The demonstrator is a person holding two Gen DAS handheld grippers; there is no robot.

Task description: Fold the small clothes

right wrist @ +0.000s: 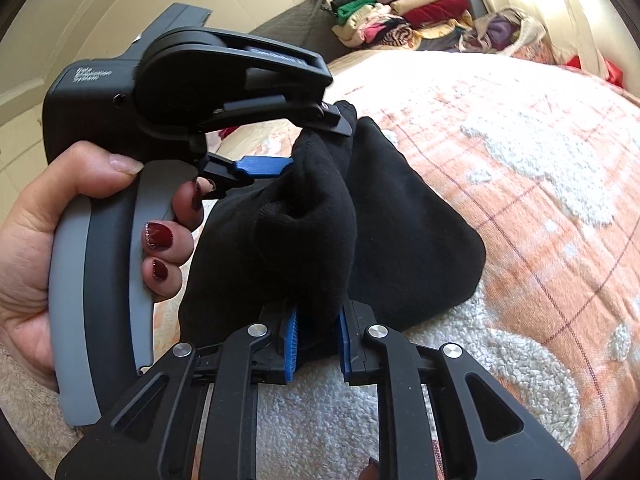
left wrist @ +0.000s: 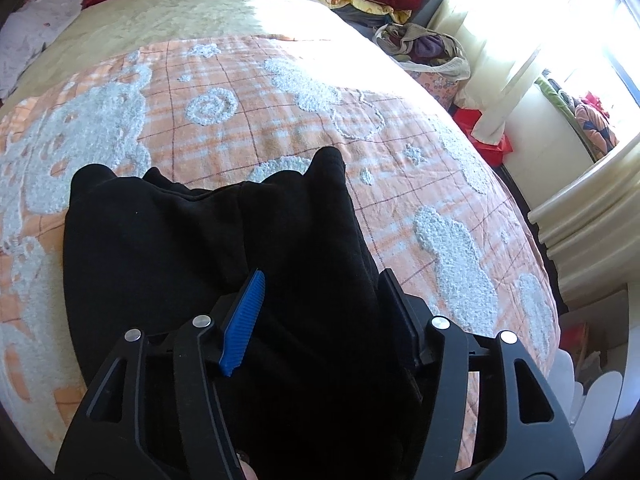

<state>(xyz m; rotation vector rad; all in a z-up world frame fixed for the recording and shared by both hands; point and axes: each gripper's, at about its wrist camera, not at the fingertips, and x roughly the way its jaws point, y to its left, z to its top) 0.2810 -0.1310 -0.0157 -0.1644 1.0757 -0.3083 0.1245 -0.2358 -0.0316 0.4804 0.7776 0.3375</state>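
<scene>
black garment (left wrist: 200,248) lying bunched on the orange checked blanket (left wrist: 280,120) of the bed, 1 end lifted up from the rest. left gripper (left wrist: 320,312) released: 2 fingers standing well apart, a thick fold of the cloth between them but, as far as visible, not pressed by the pads. right gripper (right wrist: 317,340) clenched on a gathered lump of the same garment, blue pads squeezing it from both sides. from the right wrist view, left gripper carried in a hand (right wrist: 32,264), tips at the lifted end. probably the moment of laying 1 fold down. to do this step well: lower the lifted part until flat on the layer below, and only then draw the left fingers out. pull them back along their own line, not sideways, so as not to drag the fold open. hold the right grip firm and low meanwhile, as an anchor. free the right side only after checking the edges for alignment. avoid hooking the fluffy loops of the blanket with the fingertips. stack of folded clothes (right wrist: 400,16) at the far end, well apart, likely the place for the finished piece.
</scene>
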